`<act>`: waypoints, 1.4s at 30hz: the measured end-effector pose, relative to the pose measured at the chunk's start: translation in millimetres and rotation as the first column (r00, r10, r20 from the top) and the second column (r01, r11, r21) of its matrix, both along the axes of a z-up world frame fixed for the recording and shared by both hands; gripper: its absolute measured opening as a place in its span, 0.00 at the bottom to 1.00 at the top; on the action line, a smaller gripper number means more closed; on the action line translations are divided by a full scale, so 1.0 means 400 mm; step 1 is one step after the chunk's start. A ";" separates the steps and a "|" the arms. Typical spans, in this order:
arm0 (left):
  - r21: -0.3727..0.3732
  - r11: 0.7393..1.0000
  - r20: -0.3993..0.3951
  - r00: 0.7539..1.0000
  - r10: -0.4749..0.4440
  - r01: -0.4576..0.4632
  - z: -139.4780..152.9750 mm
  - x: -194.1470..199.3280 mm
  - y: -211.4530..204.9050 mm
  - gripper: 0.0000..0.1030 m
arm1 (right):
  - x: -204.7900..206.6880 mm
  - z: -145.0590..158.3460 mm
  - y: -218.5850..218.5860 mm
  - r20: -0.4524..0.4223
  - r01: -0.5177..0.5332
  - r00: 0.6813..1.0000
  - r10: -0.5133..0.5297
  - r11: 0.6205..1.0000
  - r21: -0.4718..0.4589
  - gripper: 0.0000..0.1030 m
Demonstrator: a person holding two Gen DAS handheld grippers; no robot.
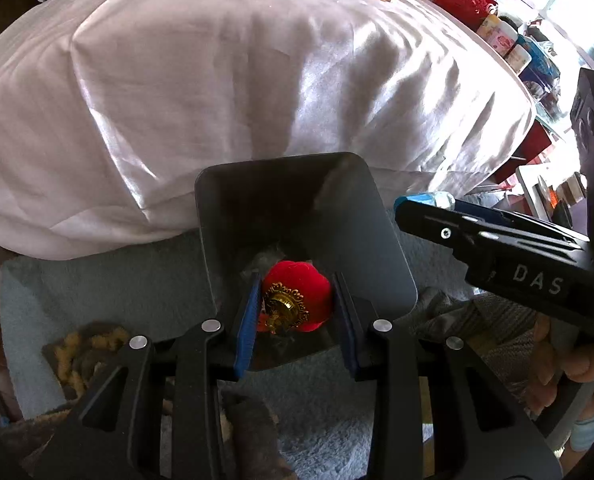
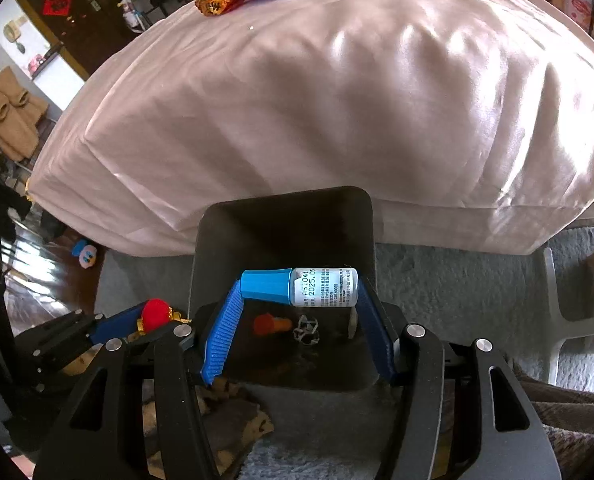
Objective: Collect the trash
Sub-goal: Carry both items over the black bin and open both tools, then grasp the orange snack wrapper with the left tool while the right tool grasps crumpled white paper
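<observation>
- Grey carpet [image 2: 457, 280] carries a dark bin [image 2: 285, 216].
- Left gripper [image 1: 295, 304] pinches a red ornament [image 1: 301, 288], jaws narrowly apart.
- Right gripper [image 2: 297, 308] clamps a blue-capped bottle [image 2: 301, 286], jaws wider.

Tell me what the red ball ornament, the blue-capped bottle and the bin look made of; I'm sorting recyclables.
Red ball ornament: fuzzy, velvet-like fabric with a shiny gold, metal-looking cap. Blue-capped bottle: probably plastic, with a matte blue cap and a pale body under a printed label. Bin: smooth dark grey, likely moulded plastic, with rounded corners and a soft sheen.
</observation>
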State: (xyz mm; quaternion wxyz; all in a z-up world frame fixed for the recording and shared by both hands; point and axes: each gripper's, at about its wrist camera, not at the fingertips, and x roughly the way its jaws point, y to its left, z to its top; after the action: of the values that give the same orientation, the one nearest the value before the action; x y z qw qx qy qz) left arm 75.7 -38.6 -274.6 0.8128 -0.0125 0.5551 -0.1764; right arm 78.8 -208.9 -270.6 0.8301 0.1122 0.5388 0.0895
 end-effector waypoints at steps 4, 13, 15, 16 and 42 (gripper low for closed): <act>0.009 1.000 -0.011 1.000 0.009 -0.008 -0.006 0.001 0.005 0.41 | 0.001 -0.001 0.001 -0.005 0.000 1.000 0.000 1.000 -0.005 0.60; 0.009 1.000 -0.007 1.000 0.022 -0.022 -0.003 0.003 0.018 0.52 | 0.003 0.010 -0.026 0.006 0.046 0.999 -0.046 0.999 0.001 0.69; 0.008 1.000 -0.008 1.000 0.025 -0.024 -0.003 0.004 0.020 0.52 | 0.004 0.012 -0.039 0.011 0.066 0.998 -0.066 0.998 -0.001 0.69; 0.007 1.000 -0.007 1.000 0.027 -0.027 -0.001 0.005 0.022 0.52 | 0.004 0.015 -0.045 0.014 0.076 0.997 -0.076 0.997 -0.002 0.69; -0.045 0.979 0.205 0.958 0.202 -0.197 0.309 0.302 0.094 0.60 | 0.229 0.225 -0.203 0.191 0.223 0.955 -0.228 0.974 0.050 0.69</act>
State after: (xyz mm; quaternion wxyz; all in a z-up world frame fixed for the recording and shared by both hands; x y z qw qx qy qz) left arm 196.4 -0.9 -151.0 0.8800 -0.0597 0.4604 -0.1005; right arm 170.4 -289.9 -180.5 0.8821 0.1752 0.4371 0.0123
